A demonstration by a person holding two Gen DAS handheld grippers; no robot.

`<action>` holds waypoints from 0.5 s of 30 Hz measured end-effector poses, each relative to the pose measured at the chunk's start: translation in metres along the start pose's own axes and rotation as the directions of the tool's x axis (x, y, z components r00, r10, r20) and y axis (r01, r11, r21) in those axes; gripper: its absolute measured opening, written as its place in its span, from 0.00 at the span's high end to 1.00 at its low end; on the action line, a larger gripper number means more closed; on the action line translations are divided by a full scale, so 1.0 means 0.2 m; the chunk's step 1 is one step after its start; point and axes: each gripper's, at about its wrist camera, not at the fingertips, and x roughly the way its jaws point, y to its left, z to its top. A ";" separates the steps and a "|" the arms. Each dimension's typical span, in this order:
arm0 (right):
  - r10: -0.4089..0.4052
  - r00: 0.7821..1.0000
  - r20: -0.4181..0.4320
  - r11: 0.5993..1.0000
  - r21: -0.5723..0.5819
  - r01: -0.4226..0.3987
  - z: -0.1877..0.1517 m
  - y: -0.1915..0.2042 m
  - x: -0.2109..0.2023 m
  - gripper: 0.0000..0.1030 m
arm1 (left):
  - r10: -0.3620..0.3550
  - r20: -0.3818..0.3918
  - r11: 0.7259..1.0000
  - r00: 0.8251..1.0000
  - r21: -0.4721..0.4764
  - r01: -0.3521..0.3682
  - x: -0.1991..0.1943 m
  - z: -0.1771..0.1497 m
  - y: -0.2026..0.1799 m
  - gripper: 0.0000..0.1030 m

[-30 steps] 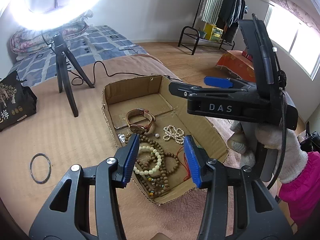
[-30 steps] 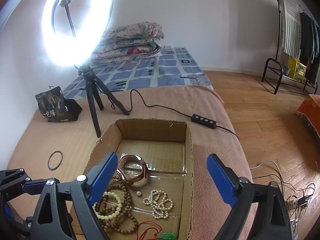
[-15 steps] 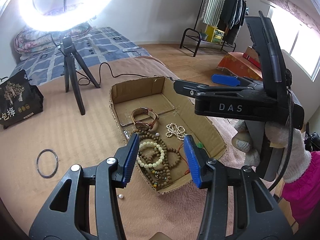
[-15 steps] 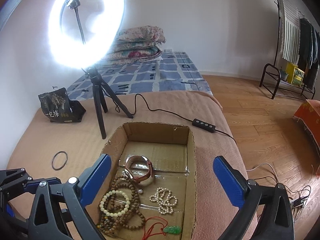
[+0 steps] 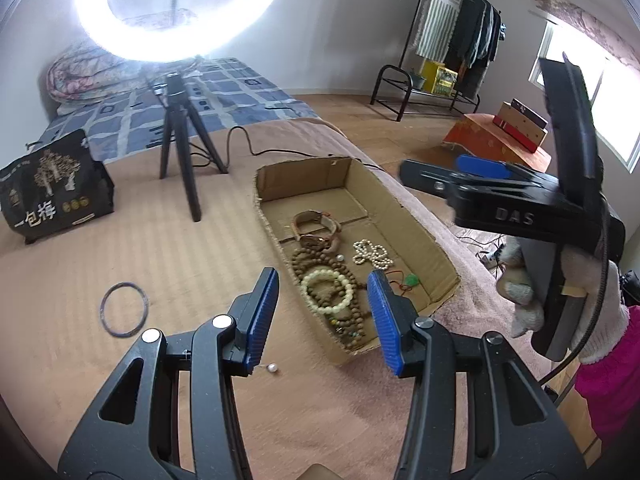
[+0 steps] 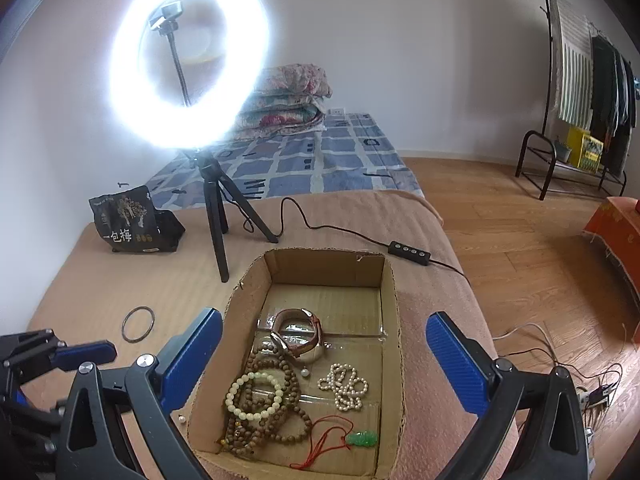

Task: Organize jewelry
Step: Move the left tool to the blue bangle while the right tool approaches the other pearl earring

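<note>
Tan bedcover point(image 5: 160, 248), cardboard box point(image 6: 394, 304) of jewelry beyond both released, empty jaws.

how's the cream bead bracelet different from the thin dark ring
The cream bead bracelet is pale, chunky beads; the dark ring is one thin plain hoop. The bracelet lies inside the cardboard box on top of brown beads; the ring lies alone on the tan blanket outside it. Both lie flat, ungripped.

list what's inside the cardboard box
Inside the cardboard box: a watch, brown bead strands under a cream bracelet, a pearl string, a loose pearl, a green pendant. The near wall hides the front edge.
</note>
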 end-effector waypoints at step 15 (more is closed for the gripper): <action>0.092 0.995 0.038 0.989 -0.118 -0.087 -0.09 0.32 -0.20 0.05 | 0.073 0.015 0.991 0.997 -0.113 -0.071 -0.23 -0.11 0.42 0.54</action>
